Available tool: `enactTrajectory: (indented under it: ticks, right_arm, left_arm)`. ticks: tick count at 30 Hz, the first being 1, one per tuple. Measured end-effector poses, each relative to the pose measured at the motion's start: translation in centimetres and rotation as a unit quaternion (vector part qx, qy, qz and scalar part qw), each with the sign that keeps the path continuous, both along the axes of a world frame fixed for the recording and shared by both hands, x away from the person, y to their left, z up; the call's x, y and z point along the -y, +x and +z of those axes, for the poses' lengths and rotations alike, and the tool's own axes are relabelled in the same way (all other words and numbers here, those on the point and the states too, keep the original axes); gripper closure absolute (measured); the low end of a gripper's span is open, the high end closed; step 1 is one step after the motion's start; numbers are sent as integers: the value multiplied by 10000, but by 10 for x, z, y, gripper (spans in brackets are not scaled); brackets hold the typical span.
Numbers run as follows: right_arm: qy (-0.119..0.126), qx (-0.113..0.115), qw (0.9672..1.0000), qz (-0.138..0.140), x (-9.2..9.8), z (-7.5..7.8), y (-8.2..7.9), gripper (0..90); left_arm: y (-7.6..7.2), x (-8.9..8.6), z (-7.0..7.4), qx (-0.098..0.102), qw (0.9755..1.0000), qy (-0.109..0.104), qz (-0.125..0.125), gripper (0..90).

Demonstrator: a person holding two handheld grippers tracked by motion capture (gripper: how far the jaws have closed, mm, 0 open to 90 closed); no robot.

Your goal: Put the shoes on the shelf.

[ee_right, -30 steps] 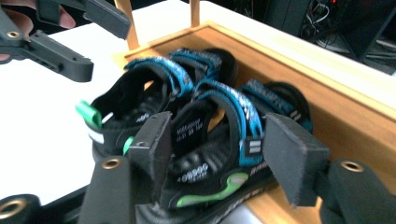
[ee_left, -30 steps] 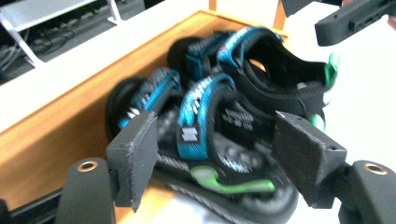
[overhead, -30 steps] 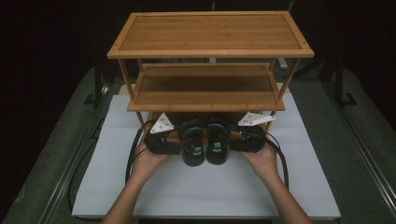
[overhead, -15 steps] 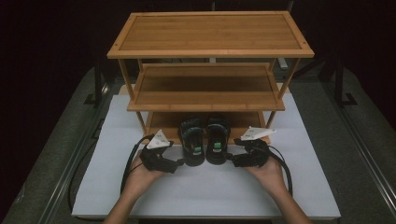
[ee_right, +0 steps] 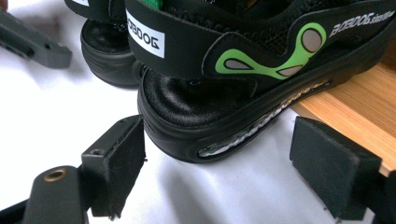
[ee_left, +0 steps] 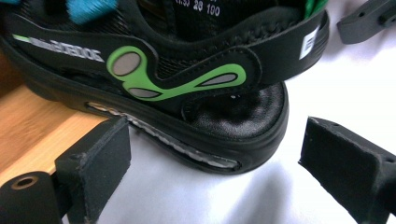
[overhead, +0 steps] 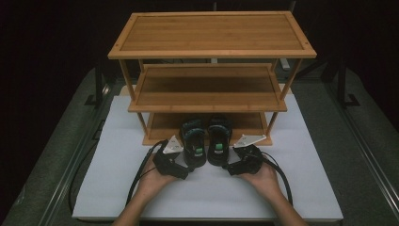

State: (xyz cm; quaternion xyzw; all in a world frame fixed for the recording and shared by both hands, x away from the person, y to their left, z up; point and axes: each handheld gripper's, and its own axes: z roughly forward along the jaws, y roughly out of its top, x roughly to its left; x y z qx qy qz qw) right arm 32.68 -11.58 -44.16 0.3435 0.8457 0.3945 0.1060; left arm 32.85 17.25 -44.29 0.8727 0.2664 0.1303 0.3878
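Sandals (overhead: 207, 141) sit paired, toes on the rack's bottom shelf (overhead: 164, 123), heels overhanging the counter (overhead: 117, 188). Left gripper (overhead: 181, 165) and right gripper (overhead: 235, 165) have just spread their jaws, gripping nothing; placing looks finished, withdrawal next.

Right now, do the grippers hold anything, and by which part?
Nothing is held. Both grippers, left and right, have just opened their jaws; the sandals rest free.

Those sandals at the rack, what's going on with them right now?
A person has a gripper in each hand. The pair of black sandals sits with toes on the lowest shelf of the wooden rack, heels hanging over the white mat. The left gripper and right gripper have just been opening; their jaws stand apart, holding nothing.
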Motion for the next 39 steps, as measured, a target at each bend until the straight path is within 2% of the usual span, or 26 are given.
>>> enactTrajectory:
  ticks: [6,12,19,22,24,27,28,29,33,35,39]
  right_arm:
    - [-68,-10,10000,18,-6,-4,0,156]
    - [-68,64,9999,54,-11,-6,4,164]
    - [21,13,10000,79,-11,-3,8,163]
    - [49,14,10000,84,-11,-1,12,164]
    - [51,31,10000,78,-12,0,13,164]
    - [165,76,9998,83,-12,2,16,169]
    - [195,92,9997,67,-12,4,16,190]
    - [373,145,9992,56,-12,7,18,204]
    - [363,97,9993,37,-12,7,21,201]
    - [300,78,9995,37,-13,7,21,202]
    - [366,88,9993,40,-12,7,24,209]
  left_arm:
    - [3,6,-6,61,9999,113,69,59]
    - [7,4,-7,93,9999,122,-12,55]
    - [14,2,1,108,9999,-17,-128,52]
    - [20,2,1,8,9999,-42,-132,51]
    - [22,1,0,9,9999,-64,-125,51]
    - [24,2,2,117,9995,-294,-92,59]
    - [25,3,3,109,9995,-290,-111,62]
    - [28,4,4,84,9997,-198,-144,52]
    - [32,1,6,-126,9995,-259,-120,56]
    - [31,1,5,-93,9996,-238,-123,58]
    - [36,-1,7,-131,9989,-418,-178,58]
